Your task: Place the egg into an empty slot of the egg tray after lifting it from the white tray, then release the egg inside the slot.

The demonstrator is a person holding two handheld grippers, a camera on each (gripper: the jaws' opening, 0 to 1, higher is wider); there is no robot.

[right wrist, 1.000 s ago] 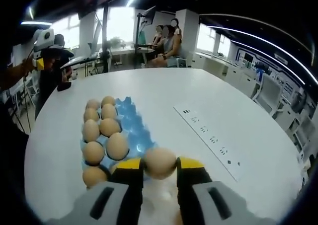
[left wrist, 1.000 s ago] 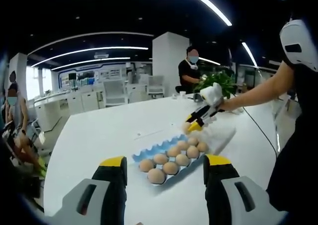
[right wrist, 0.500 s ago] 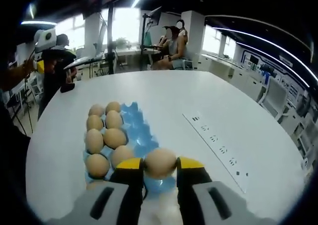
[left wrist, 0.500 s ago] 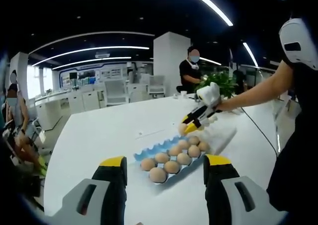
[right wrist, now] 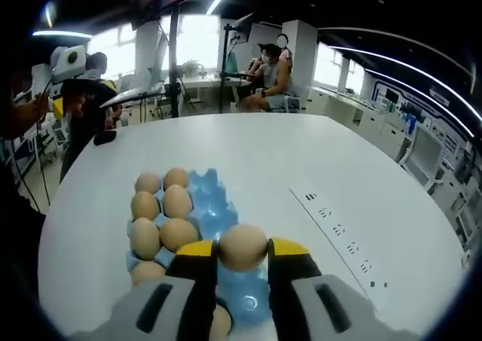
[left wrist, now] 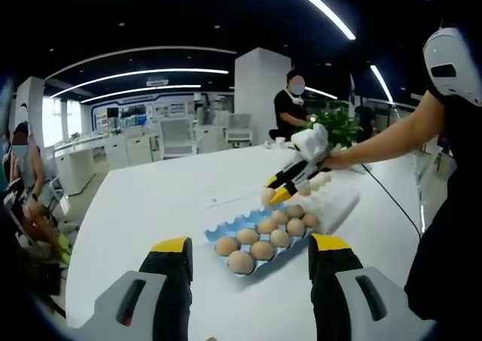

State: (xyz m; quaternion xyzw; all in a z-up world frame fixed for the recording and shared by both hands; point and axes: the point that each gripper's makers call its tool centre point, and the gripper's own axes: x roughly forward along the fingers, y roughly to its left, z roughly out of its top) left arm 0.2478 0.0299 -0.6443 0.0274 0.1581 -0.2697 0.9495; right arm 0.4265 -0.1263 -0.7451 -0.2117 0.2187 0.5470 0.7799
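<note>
The right gripper (right wrist: 242, 254) clamps the egg (right wrist: 242, 246) between its yellow-tipped jaws, held above the blue egg tray (right wrist: 213, 205), over the empty slots beside the two rows of eggs; in the left gripper view it (left wrist: 276, 190) slants down from an outstretched forearm (left wrist: 384, 141) towards the egg tray's (left wrist: 226, 226) far edge; the left gripper (left wrist: 248, 252) sits low on the near side of the egg tray, jaws spread wide with nothing between them, over the white table (left wrist: 151, 205)

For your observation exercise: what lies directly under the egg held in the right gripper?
Under the egg in the right gripper sit empty blue slots of the egg tray; other eggs fill the neighbouring columns. The slots nearest the camera are covered by the gripper itself.
</note>
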